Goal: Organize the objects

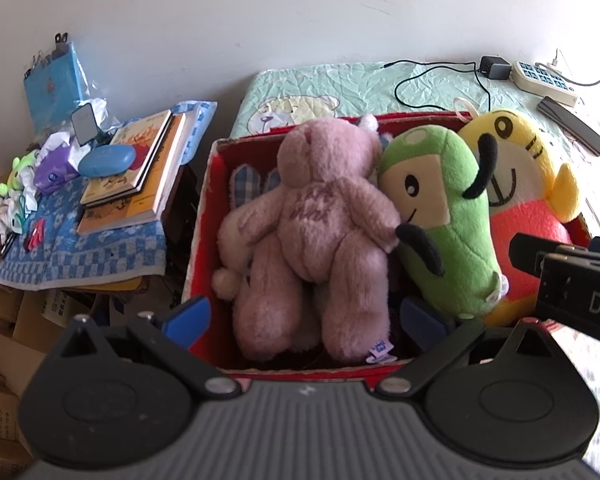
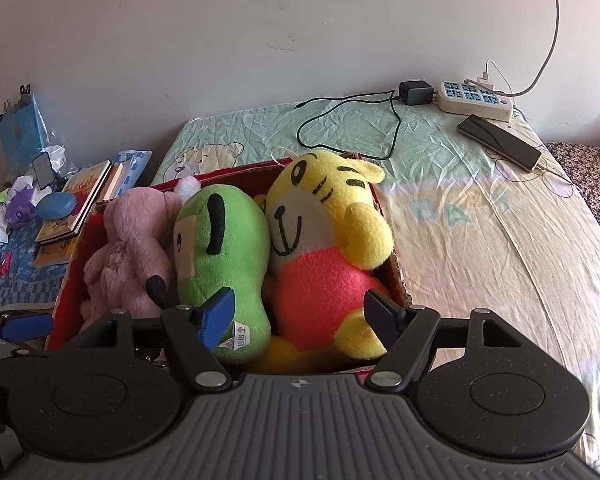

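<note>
Reading perhaps "DA", right tool (image 1: 580, 280)

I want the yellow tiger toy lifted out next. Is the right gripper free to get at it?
Probably yes: the right gripper is open just above the yellow tiger toy, with nothing between them; the green plush only presses its side.
</note>
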Action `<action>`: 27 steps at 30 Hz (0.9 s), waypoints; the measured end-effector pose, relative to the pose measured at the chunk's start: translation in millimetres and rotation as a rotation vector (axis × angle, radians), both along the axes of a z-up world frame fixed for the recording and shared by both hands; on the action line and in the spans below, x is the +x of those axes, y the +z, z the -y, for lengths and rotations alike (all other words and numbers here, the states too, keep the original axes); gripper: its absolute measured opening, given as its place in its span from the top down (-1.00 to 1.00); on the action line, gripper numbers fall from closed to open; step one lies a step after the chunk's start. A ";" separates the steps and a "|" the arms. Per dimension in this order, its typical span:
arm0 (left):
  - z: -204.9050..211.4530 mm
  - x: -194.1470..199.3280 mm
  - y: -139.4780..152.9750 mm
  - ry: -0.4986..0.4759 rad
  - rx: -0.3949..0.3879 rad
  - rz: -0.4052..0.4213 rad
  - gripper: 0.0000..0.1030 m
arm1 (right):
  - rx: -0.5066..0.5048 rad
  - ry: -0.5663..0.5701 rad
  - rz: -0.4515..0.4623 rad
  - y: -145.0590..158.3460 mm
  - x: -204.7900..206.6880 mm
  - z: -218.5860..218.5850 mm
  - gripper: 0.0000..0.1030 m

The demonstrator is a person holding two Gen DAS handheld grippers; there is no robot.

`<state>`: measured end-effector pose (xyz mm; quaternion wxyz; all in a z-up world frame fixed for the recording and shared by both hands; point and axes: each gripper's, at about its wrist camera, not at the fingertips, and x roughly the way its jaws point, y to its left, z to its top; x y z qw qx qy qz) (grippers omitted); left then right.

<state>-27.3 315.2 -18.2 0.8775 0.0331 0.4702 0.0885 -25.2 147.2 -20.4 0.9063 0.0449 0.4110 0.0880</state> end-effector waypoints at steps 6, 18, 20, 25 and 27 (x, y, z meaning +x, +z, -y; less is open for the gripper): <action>2.2 -2.4 -1.2 0.000 0.007 -0.004 -0.95 | 0.003 -0.012 0.006 -0.5 -4.9 2.3 -0.44; 3.3 -6.1 -3.2 0.002 0.020 -0.004 -0.95 | 0.009 -0.019 0.006 -2.5 -7.6 3.8 -0.44; 2.5 -5.6 -3.6 0.005 0.019 -0.005 -0.95 | 0.008 -0.019 0.006 -2.6 -7.6 3.8 -0.44; 2.2 -5.5 -4.1 0.007 0.022 0.000 -0.95 | 0.001 -0.013 0.005 -2.3 -7.1 2.1 -0.45; 1.7 -4.9 -4.4 0.008 0.024 0.000 -0.95 | 0.000 -0.010 0.005 -1.5 -6.2 1.4 -0.45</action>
